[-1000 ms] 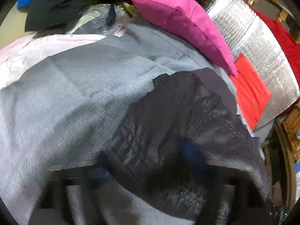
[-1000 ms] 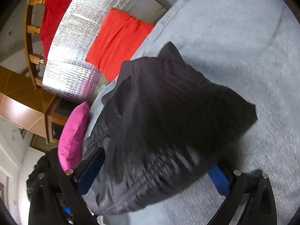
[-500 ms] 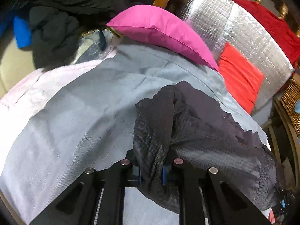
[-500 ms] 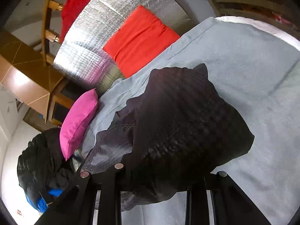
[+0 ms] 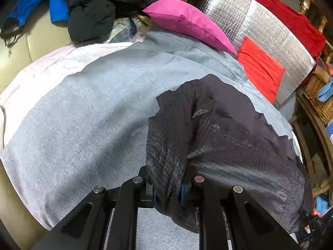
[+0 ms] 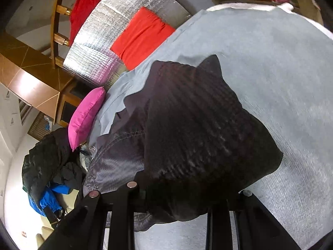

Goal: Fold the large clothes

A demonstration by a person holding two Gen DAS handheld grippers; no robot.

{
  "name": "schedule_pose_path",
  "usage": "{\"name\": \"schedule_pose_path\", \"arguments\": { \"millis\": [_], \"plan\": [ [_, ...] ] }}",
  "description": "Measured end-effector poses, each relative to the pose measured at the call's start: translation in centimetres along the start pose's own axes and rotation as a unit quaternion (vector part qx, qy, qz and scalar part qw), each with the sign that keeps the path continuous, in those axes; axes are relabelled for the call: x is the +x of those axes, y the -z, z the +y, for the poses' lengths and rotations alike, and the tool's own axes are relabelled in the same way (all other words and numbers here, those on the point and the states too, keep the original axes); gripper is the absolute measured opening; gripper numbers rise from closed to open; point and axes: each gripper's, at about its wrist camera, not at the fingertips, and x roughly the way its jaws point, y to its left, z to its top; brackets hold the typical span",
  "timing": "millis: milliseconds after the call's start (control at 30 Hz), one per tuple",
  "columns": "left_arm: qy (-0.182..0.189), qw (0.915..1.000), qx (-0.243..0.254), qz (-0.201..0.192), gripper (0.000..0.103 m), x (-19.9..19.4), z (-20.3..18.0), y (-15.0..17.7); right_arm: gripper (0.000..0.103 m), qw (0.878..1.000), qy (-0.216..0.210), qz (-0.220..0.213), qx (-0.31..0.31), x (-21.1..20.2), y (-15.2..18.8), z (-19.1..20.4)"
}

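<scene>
A dark grey-black thin jacket (image 5: 229, 129) lies bunched on a grey sheet (image 5: 83, 114). My left gripper (image 5: 168, 193) pinches a gathered fold of it between its blue pads, and the jaws are opening slightly with the cloth still between them. In the right wrist view the same jacket (image 6: 197, 125) drapes over my right gripper (image 6: 177, 200), which is shut on its near edge with the pads hidden under the cloth. A folded-over flap covers most of the jacket there.
A pink pillow (image 5: 187, 23), a red cushion (image 5: 258, 66) and a silver quilted panel (image 5: 270, 27) border the far side of the sheet. A heap of black clothes (image 5: 93, 14) and a blue jacket (image 5: 56, 6) lie at the back left. A wicker basket (image 5: 316, 95) stands at right.
Both grippers were open over the flat jacket; they have since shut on its edge and drawn it back across the sheet, bunching and folding the cloth.
</scene>
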Motion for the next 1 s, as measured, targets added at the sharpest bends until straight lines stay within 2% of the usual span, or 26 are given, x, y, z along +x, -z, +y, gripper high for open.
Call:
{"name": "schedule_pose_path", "arguments": {
  "millis": [33, 67, 100, 133, 167, 200, 233, 367, 433, 500, 567, 633, 667, 767, 800, 833, 867, 900, 1000],
  "plan": [
    [-0.001, 1.0000, 0.002, 0.005, 0.022, 0.3, 0.1, 0.0, 0.029, 1.000, -0.001, -0.001, 0.002, 0.1, 0.1, -0.3],
    [-0.005, 0.9999, 0.003, 0.009, 0.030, 0.5, 0.3, 0.1, 0.030, 1.000, -0.002, -0.002, 0.002, 0.0, 0.2, -0.5],
    [-0.009, 0.9999, -0.003, 0.012, 0.042, 0.7, 0.7, 0.2, 0.037, 1.000, -0.004, -0.001, 0.000, 0.2, 0.3, -0.8],
    [-0.012, 0.9997, -0.017, 0.015, 0.051, 0.8, 1.4, 0.2, 0.045, 1.000, -0.007, 0.004, 0.008, 0.3, 0.3, -1.3],
    [-0.018, 0.9993, -0.026, 0.021, 0.069, 0.8, 1.9, 0.3, 0.055, 1.000, -0.007, 0.008, 0.018, 0.5, 0.3, -1.6],
    [-0.018, 0.9985, -0.044, 0.027, 0.075, 0.7, 3.0, 0.3, 0.074, 1.000, 0.000, 0.011, 0.026, 0.6, 0.3, -2.0],
    [-0.006, 0.9977, -0.059, 0.032, 0.077, 0.4, 4.1, 0.2, 0.077, 0.999, 0.008, 0.011, 0.031, 0.3, 0.3, -2.5],
    [0.037, 0.9955, -0.070, 0.053, 0.078, -1.5, 6.8, -0.4, 0.077, 0.999, 0.003, 0.012, 0.036, -2.5, 0.2, -4.5],
    [0.018, 0.9972, -0.058, 0.044, 0.078, -2.7, 7.2, -1.1, 0.077, 1.000, 0.017, 0.010, 0.021, -4.5, -0.5, -5.1],
    [-0.013, 0.9988, -0.047, 0.008, 0.078, -4.1, 7.7, -2.2, 0.077, 0.999, 0.050, -0.008, -0.005, -6.3, -1.8, -5.2],
    [-0.020, 0.9990, -0.039, -0.003, 0.078, -4.4, 7.8, -3.5, 0.077, 0.997, 0.071, -0.030, -0.032, -7.7, -3.6, -4.7],
    [-0.020, 0.9997, 0.004, -0.008, 0.078, -3.2, 6.4, -5.6, 0.077, 0.993, 0.080, -0.033, -0.081, -7.6, -6.0, -2.9],
    [-0.018, 0.9995, 0.025, -0.004, 0.078, -2.4, 5.6, -6.4, 0.077, 0.991, 0.082, -0.027, -0.104, -7.0, -6.7, -1.9],
    [0.021, 0.9933, 0.111, 0.024, 0.078, 1.1, 1.2, -9.4, 0.077, 0.976, 0.070, 0.023, -0.204, -2.8, -8.8, 2.4],
    [0.044, 0.9863, 0.153, 0.044, 0.078, 2.9, -1.1, -10.6, 0.077, 0.969, 0.063, 0.051, -0.234, -0.7, -9.4, 3.9],
    [0.051, 0.9834, 0.167, 0.050, 0.078, 3.9, -2.1, -11.3, 0.077, 0.962, 0.063, 0.071, -0.257, 1.1, -9.9, 5.0],
    [0.053, 0.9810, 0.179, 0.054, 0.078, 5.4, -3.5, -12.2, 0.077, 0.950, 0.072, 0.090, -0.291, 3.6, -10.6, 6.5],
    [0.055, 0.9762, 0.197, 0.071, 0.078, 7.3, -4.9, -12.9, 0.077, 0.943, 0.079, 0.100, -0.306, 5.1, -10.9, 7.1],
    [0.032, 0.9631, 0.239, 0.119, 0.078, 12.2, -7.6, -14.0, 0.077, 0.935, 0.084, 0.133, -0.319, 9.6, -12.7, 8.4]
  ]
}}
